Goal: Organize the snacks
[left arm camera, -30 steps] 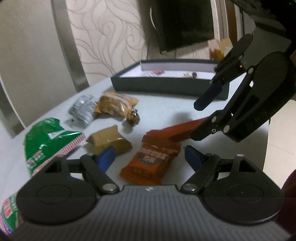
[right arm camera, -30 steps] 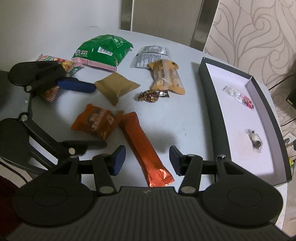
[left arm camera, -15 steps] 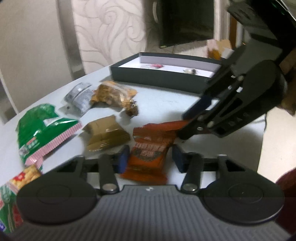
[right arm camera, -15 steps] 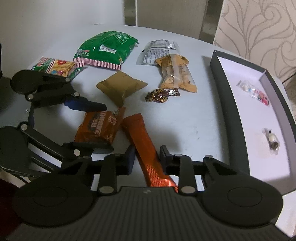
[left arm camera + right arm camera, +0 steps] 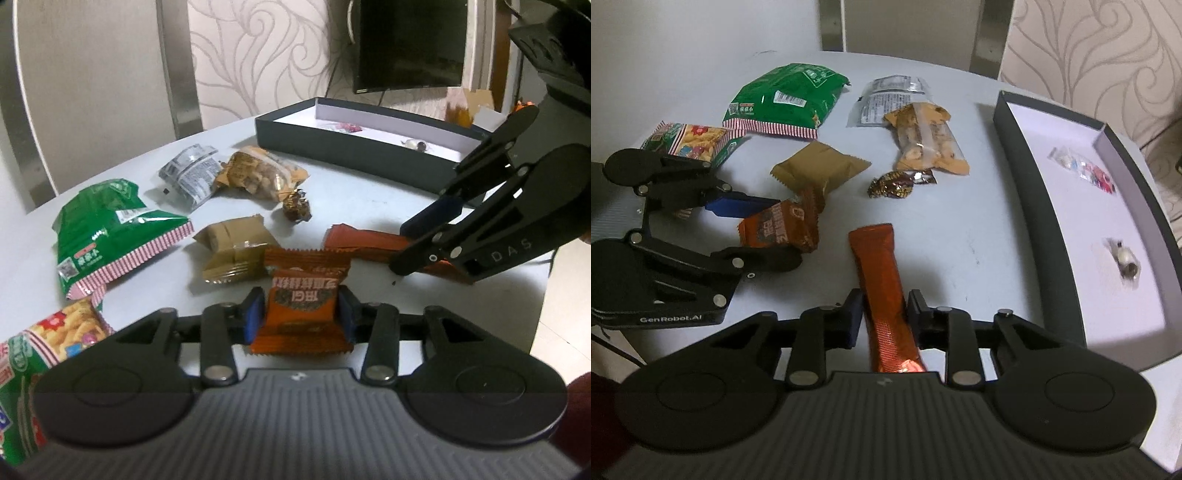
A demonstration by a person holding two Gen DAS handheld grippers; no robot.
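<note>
While your left claw [image 5: 301, 314] grips the orange square packet [image 5: 303, 295] and your right claw [image 5: 882, 319] clamps the long orange bar [image 5: 882, 291], the far box [image 5: 1052, 229] holds only two candies, six snacks remaining on the worktop [image 5: 960, 236].

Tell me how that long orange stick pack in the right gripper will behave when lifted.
The long orange stick pack is gripped near one end, so its free length will probably droop. Its glossy foil looks slippery and may slide between the right gripper fingers. It looks slim, so likely light.
</note>
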